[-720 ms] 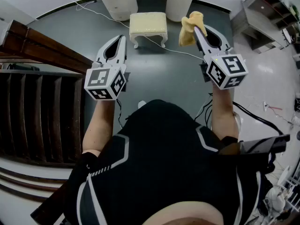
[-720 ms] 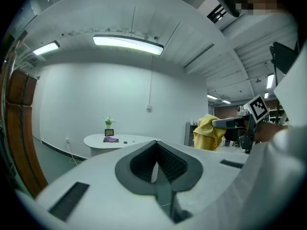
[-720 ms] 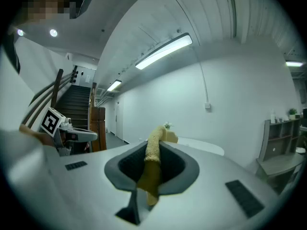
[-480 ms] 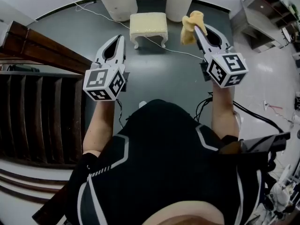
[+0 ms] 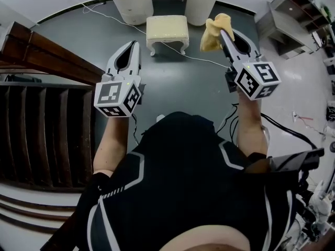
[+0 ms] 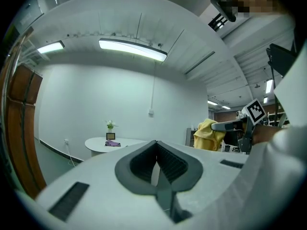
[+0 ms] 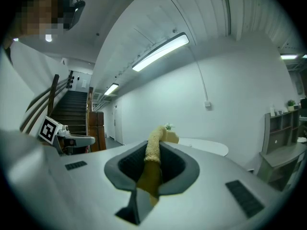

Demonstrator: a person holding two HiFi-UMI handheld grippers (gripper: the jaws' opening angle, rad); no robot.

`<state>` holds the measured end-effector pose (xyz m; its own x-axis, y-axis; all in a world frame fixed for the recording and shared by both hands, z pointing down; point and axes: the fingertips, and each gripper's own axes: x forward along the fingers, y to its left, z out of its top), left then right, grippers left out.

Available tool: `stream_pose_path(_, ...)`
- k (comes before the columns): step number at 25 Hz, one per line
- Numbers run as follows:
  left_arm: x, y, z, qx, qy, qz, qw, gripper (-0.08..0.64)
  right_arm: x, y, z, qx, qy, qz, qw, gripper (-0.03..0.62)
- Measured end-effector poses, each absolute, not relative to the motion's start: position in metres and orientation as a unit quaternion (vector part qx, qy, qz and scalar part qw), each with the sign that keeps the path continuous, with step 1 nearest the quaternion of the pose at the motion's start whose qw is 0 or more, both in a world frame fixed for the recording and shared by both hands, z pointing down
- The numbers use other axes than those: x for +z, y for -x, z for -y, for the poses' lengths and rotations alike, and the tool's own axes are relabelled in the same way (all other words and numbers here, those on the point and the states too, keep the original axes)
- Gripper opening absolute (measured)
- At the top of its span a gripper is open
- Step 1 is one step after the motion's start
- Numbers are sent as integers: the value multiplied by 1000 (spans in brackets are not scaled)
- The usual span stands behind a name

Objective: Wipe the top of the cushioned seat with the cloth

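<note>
The cream cushioned seat [image 5: 166, 28], a small stool with curved legs, stands on the dark floor ahead of me. My right gripper [image 5: 223, 34] is shut on a yellow cloth [image 5: 213, 32], held up to the right of the seat; the cloth [image 7: 154, 152] shows pinched between the jaws in the right gripper view. My left gripper [image 5: 137, 44] hangs shut and empty to the left of the seat. In the left gripper view the jaws [image 6: 156, 144] meet at their tips, and the cloth [image 6: 208, 134] shows at the right.
A dark wooden staircase [image 5: 47, 119] fills the left side. A white cable [image 5: 196, 58] runs across the floor past the seat. White table pedestals [image 5: 135, 2] stand behind it. A grey shelf unit [image 5: 293, 20] sits at the right, with more cables [image 5: 282, 127] near my feet.
Both grippers have lifted slightly, and the right one with the cloth has drifted a little to the right. The seat has not moved.
</note>
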<state>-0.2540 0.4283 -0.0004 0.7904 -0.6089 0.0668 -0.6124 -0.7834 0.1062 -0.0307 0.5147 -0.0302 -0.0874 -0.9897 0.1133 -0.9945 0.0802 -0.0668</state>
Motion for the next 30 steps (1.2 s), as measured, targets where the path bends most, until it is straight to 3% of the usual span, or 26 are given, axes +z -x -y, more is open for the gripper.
stream_pose_path(10, 28, 258, -400, 24, -949, 300, 91, 5, -13, 36, -487, 80, -675, 734, 16, 64)
stream_pose_path(30, 23, 122, -268, 52, -926, 367, 76, 5, 3, -96, -332, 93, -612, 786, -4, 64)
